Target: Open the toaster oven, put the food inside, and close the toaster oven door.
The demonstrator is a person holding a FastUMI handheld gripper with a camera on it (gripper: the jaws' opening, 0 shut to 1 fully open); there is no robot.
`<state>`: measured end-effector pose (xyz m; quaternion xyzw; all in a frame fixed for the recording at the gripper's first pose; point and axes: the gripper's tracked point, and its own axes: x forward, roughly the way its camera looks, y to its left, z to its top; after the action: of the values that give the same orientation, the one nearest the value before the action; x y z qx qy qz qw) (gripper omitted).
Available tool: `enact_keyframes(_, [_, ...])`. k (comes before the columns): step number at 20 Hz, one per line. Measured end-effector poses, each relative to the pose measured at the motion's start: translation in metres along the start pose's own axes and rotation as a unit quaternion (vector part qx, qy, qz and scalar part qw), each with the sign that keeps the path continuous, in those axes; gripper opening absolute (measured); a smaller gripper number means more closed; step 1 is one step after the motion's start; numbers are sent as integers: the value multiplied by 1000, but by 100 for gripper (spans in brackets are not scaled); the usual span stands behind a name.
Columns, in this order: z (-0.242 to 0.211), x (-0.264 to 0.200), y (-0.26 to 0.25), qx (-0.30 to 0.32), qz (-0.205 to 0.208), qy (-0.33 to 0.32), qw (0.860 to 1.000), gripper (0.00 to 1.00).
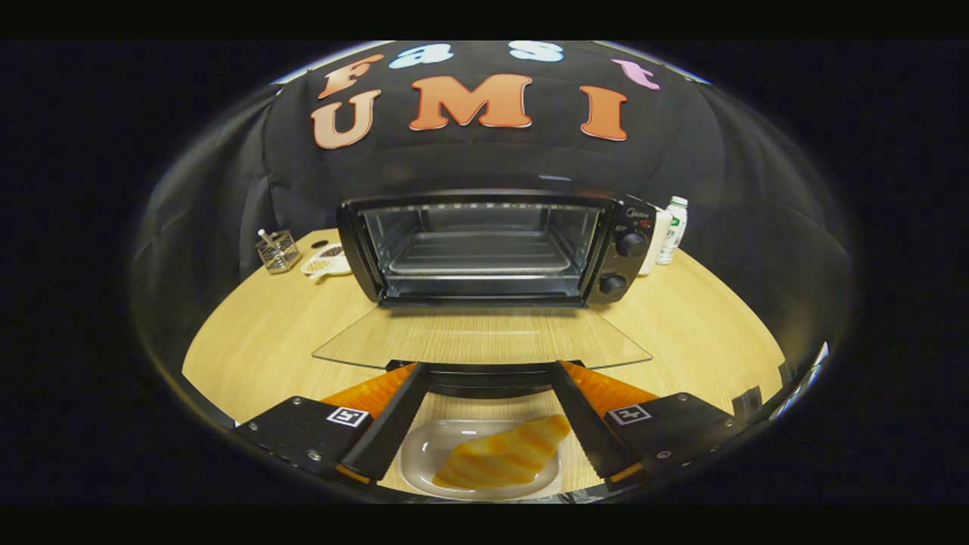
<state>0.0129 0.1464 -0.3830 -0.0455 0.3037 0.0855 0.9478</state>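
Spreading hand-held gripper (484, 371) wide over croissant (503, 454), toaster oven (492, 246) open

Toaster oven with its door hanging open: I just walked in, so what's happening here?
A person holds a gripper, fingers spread open, above a white dish carrying a croissant. The toaster oven stands ahead on the wooden table, its glass door folded down and the rack bare. The food isn't in yet.
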Motion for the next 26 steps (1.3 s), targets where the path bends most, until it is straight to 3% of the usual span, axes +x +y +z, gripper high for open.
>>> enact_keyframes(7, [-37,13,1,3,0,39,999,99])
enact_keyframes(15, [-39,-5,-3,23,-18,43,999,99])
enact_keyframes(20, [-36,-37,-10,62,-60,34,996,99])
enact_keyframes(26, [-63,-61,-3,127,-119,51,983,99])
